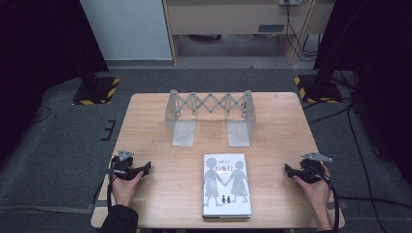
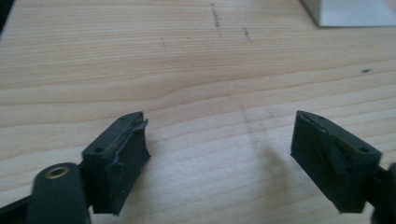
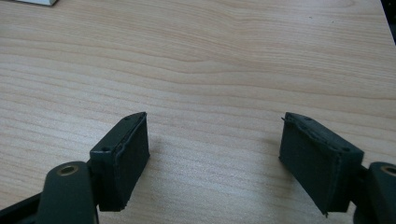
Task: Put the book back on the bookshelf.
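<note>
A pale wooden tabletop (image 1: 272,121) stands on a grey carpeted floor (image 1: 58,145), with dark curtains to either side and a light wooden desk frame at the far wall. Two yellow-and-black striped stand bases (image 1: 94,91) sit on the floor beyond the tabletop's far corners.

Toward the far edge of the tabletop stands a grey metal bookend rack (image 1: 210,116): two upright end plates joined by a scissor-lattice, each with a flat foot reaching toward the person. A corner of one pale foot (image 2: 350,11) appears at the top right of the left gripper view.

A book (image 1: 226,185) lies flat near the front edge, in the middle, cover up. The cover is pale grey with two dark child silhouettes holding hands and red lettering at the top. It lies just in front of the rack, apart from it.

The left hand-held gripper (image 1: 145,167) rests on the tabletop well to the left of the book, tips pointing toward it. Its own view (image 2: 219,149) shows the jaws spread wide over bare wood, with nothing between them.

The right hand-held gripper (image 1: 286,168) rests well to the right of the book, also pointing inward. Its view (image 3: 215,149) shows its jaws equally wide apart and empty.
</note>
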`<state>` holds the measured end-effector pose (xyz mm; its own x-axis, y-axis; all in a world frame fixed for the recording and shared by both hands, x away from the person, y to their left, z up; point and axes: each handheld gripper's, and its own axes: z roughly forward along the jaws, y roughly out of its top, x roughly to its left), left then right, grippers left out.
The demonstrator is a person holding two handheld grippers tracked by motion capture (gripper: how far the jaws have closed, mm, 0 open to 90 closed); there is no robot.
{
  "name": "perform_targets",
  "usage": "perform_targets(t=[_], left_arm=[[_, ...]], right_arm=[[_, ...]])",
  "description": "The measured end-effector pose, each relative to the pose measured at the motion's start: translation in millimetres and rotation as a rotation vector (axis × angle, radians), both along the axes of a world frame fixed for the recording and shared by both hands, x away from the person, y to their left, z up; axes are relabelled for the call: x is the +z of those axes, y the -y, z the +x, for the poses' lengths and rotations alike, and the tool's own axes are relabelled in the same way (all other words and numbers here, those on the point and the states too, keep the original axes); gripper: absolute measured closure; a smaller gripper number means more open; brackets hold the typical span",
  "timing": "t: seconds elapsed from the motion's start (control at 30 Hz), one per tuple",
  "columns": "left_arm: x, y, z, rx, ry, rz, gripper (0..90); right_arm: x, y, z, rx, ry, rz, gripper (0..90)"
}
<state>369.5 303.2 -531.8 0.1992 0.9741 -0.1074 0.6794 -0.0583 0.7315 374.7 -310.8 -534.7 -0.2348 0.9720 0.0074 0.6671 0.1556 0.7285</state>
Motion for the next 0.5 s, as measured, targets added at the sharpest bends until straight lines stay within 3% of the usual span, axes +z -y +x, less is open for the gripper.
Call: perform_targets(t=[0.17,0.3,0.5], left_arm=[[6.1,4.6,-5.1,-0.026,0.044,0.001,19.8],[10.6,9.4,-8.8,-0.051,0.070,-0.017,20.8],[18.9,15.1,-13.3,-0.078,0.115,-0.005,20.6]], right_arm=[[5.5,1.5,-4.6,0.009,0.031,0.030,24.6],[6.8,-2.8,-8.3,0.048,0.032,0.067,27.2],[12.2,-13.0,-10.9,0.077,0.046,0.066,26.5]])
